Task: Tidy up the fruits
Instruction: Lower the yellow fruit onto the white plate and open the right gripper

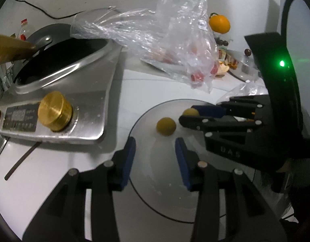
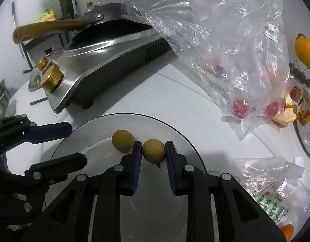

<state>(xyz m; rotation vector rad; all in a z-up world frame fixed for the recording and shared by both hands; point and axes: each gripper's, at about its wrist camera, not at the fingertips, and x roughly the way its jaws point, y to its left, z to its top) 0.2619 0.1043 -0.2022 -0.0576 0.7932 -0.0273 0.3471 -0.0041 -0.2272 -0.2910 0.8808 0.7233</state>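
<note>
A small yellow fruit [image 2: 153, 151] is being held between the right tongs [image 2: 152, 151] over the plate [image 2: 187, 141]; the left tongs [image 1: 155, 147], parted and empty, are being kept just short of the second fruit [image 1: 166, 126].

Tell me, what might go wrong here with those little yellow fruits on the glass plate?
The right gripper pinches one small round yellow fruit over the round glass plate; squeezing might bruise it. Once released, it may roll, perhaps into the second yellow fruit or off the plate. The open left gripper hovers close and could nudge that loose fruit.
</note>
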